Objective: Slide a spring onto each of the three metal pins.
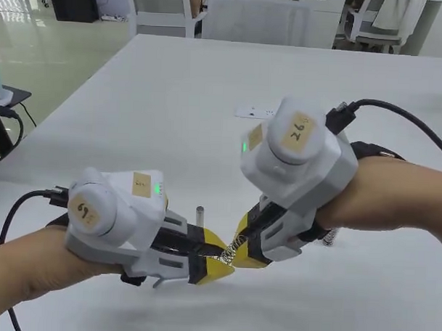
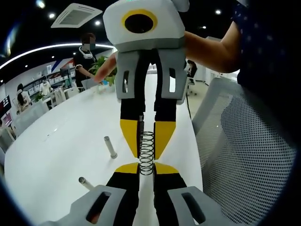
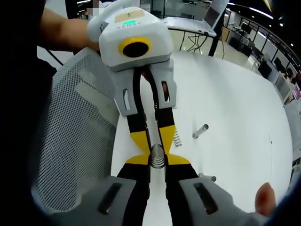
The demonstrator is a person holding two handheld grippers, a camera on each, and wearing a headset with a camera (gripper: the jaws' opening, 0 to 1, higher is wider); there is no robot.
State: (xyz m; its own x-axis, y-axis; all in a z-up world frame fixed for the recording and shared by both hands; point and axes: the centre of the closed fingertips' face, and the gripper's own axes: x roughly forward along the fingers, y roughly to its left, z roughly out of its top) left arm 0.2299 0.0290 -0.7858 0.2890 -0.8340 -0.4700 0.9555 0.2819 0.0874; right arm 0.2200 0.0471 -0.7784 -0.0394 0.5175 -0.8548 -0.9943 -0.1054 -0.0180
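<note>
My left gripper (image 1: 216,261) and right gripper (image 1: 243,246) meet tip to tip low over the white table (image 1: 172,113). A small steel spring (image 1: 233,247) bridges their yellow tips. In the left gripper view the spring (image 2: 147,153) runs from my own tips (image 2: 146,168) up between the right gripper's fingers (image 2: 162,134), and both pairs are closed against it. The right gripper view shows the spring (image 3: 157,156) end-on at its tips (image 3: 158,161). One metal pin (image 1: 200,214) stands upright just behind the tips. Two pins (image 2: 110,147) (image 2: 85,182) appear to the left.
A second loose spring (image 3: 178,138) lies on the table beside a pin (image 3: 201,131), and also by the right hand (image 1: 329,237). A white power strip (image 1: 253,110) lies farther back. Mesh chairs (image 1: 255,20) stand past the far edge.
</note>
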